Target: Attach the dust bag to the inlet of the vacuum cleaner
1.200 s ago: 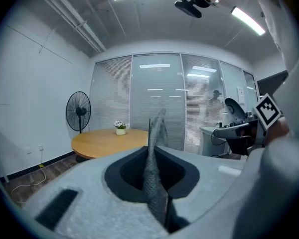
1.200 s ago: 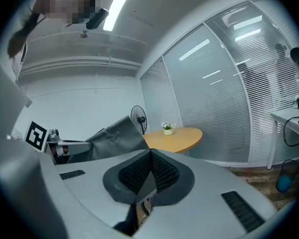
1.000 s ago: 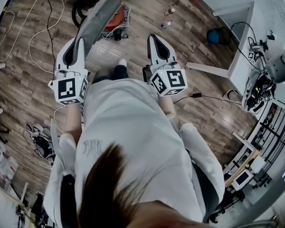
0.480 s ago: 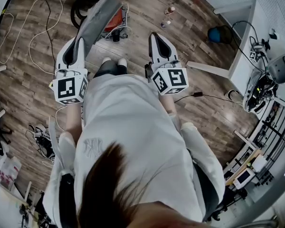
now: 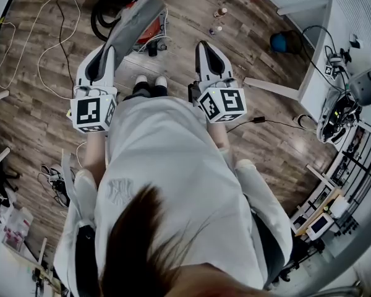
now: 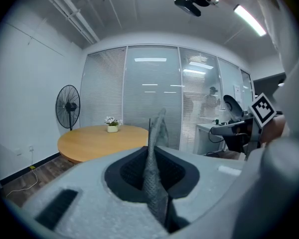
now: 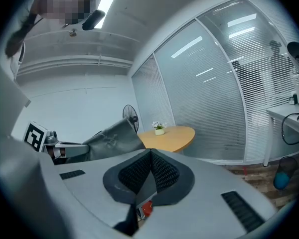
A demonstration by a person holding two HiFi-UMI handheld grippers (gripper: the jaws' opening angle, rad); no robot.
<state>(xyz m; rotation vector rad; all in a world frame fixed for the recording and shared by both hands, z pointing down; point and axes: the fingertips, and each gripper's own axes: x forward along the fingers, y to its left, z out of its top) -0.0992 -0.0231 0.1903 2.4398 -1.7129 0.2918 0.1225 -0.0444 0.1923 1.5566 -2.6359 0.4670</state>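
- A person in a white coat (image 5: 173, 178) stood on a wood-plank floor (image 5: 37, 104), holding 2 handheld grippers out low in front.
- The left gripper (image 6: 152, 156) was clamped on the grey dust bag (image 5: 133, 25). A fold of its woven fabric was pinched between jaws drawn almost together.
- The right gripper (image 7: 150, 158) had its jaws pressed together on nothing.
- The bag stuck out beyond the left jaws, above a red-bodied vacuum cleaner (image 5: 151, 28) on the floor just ahead of the person's feet. It had not reached the machine, and the inlet could not be made out.
- The bag looked light, soft and limp, likely to fold, sag and swing from a single pinch rather than hold its shape. The cloth seemed rough enough to resist slipping through the pads, and a firm squeeze would probably not harm it.
- The best hold would probably be at the bag's mouth, where any stiffer collar would sit. The free right gripper could take the opposite edge to keep the opening spread, though no collar was visible here.
- Beyond stood a round wooden table (image 6: 104, 139) bearing a small potted plant (image 6: 112, 125).
- A pedestal fan (image 6: 68, 106) and a glass wall with blinds (image 6: 154, 93) lay farthest back.
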